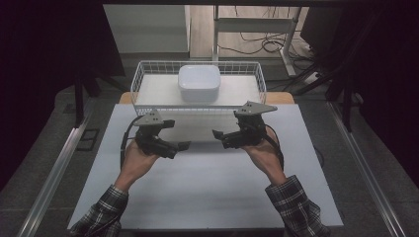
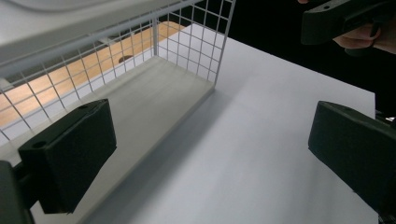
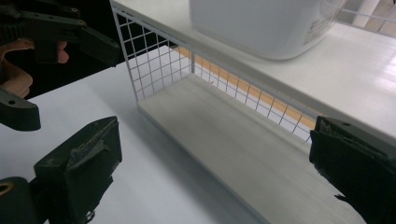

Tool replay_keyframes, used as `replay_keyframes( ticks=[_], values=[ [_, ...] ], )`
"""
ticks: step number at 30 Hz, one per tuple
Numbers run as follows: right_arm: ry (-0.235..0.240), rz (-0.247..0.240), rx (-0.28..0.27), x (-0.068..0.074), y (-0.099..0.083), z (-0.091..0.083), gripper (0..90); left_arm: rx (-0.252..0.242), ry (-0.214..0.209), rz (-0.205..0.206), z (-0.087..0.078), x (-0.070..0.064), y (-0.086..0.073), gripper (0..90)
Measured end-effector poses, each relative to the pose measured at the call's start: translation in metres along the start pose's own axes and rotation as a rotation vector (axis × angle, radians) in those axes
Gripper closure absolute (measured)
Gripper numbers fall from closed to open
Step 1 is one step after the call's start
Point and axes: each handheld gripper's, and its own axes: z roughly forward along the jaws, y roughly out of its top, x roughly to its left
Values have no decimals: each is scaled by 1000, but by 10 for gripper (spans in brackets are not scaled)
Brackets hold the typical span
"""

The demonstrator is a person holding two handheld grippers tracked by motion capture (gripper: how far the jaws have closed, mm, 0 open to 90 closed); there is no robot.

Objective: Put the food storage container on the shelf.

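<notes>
The left gripper [image 1: 179,132] hangs just above the smooth matte white table [image 1: 207,192], its two blocky black jaws spread wide with nothing between them. The right gripper [image 1: 217,134] faces it from near, jaws likewise wide and empty; its left pad looks scuffed and rough in the right gripper view. Just beyond both sets of jaws stands the white wire basket [image 1: 141,79], a rectangular grid of thin rods, with a pale wood-grain board beneath its near wall. Inside the basket, further ahead of the grippers and between them, sits the white container [image 1: 199,83], a glossy, squarish plastic tub with rounded corners.
</notes>
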Motion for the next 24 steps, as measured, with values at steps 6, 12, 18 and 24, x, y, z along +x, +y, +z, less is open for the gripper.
replay_keyframes(
  ticks=[6,12,18,24],
  values=[
    [3,-18,1,7,-14,-2,18,9,12,7,2,-7,-14,11],
    [-6,-31,4,13,-27,-3,15,-2,7,1,3,-13,-27,14],
    [-10,-32,12,16,-40,-4,10,14,14,10,6,-19,-39,16],
    [-12,-28,29,18,-54,-5,7,41,20,16,9,-24,-55,16]
  ],
)
